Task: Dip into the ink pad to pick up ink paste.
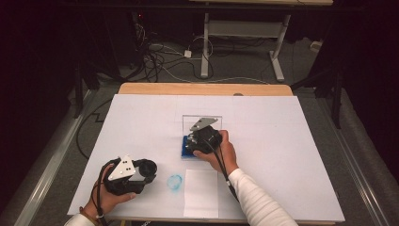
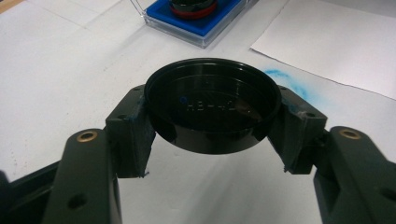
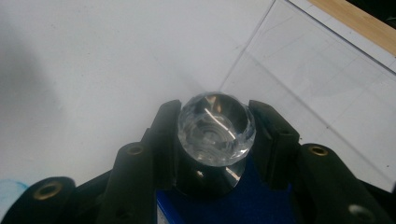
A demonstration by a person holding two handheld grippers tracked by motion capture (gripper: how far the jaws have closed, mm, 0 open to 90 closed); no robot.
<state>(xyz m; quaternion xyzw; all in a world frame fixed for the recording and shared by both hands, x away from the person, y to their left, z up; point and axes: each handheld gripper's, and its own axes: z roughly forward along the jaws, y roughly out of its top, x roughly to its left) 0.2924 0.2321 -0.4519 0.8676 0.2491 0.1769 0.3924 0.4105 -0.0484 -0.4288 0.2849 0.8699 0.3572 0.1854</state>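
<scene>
— Lens point(image 3: 216, 130) sits clamped between the jaws of our right gripper point(image 1: 203, 140), over the blue foam of the clear case point(image 1: 188, 122) at mid-table?

— Yes, pinched at its black barrel. And our left gripper point(image 2: 212, 123) squeezes the round black cap point(image 2: 212, 105), hollow side showing, near the front-left, beside the blue smudge point(image 1: 174, 181) and paper sheet point(image 1: 201, 193).

The left tongs point(image 1: 149, 170) lie low near the person's edge of the tabletop, held in the left hand point(image 1: 106, 197) and pointing to the right, jaws clamped on a round black cap point(image 2: 212, 105). The right tongs point(image 1: 192, 143) sit farther out at the middle, gripped by the right hand point(image 1: 221, 150) in a white sleeve, jaws pressed against a glass-fronted lens point(image 3: 215, 128).
</scene>
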